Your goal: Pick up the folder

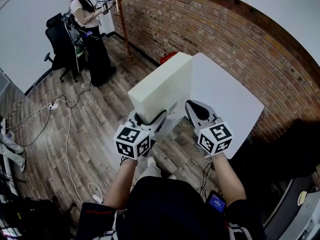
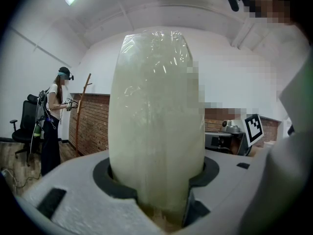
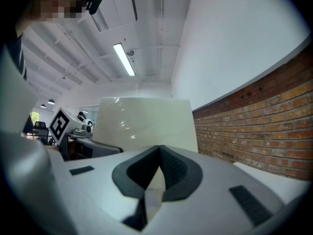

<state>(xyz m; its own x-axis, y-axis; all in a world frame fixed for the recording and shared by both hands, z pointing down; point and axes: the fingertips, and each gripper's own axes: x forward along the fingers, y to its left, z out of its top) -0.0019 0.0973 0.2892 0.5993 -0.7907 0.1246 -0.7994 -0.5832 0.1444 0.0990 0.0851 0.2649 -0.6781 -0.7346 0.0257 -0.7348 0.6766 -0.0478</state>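
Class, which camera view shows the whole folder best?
The head view: the folder shows nearly whole, its thick cream body and white cover. The left gripper view shows only its cream edge close up; the right gripper view shows one flat side.

1. Brick wall (image 1: 200, 29), red-brown, running along the right side of the room.
2. White wall (image 1: 25, 24), plain, on the left.
3. Wood-plank floor (image 1: 95, 119), grey-brown.
4. White ceiling (image 3: 156, 23) with one lit strip light (image 3: 123, 59).
5. Black office chair (image 1: 59, 41) near the white wall, with a person (image 1: 87, 24) standing just beside it.
6. Wooden pole (image 1: 122, 21), upright, by the brick wall.
7. White cables (image 1: 67, 134) and power strip (image 1: 53, 105), loose on the floor.
8. White desk (image 1: 225, 91) near the brick wall.
9. Small red item (image 1: 167, 58) at the foot of the brick wall.
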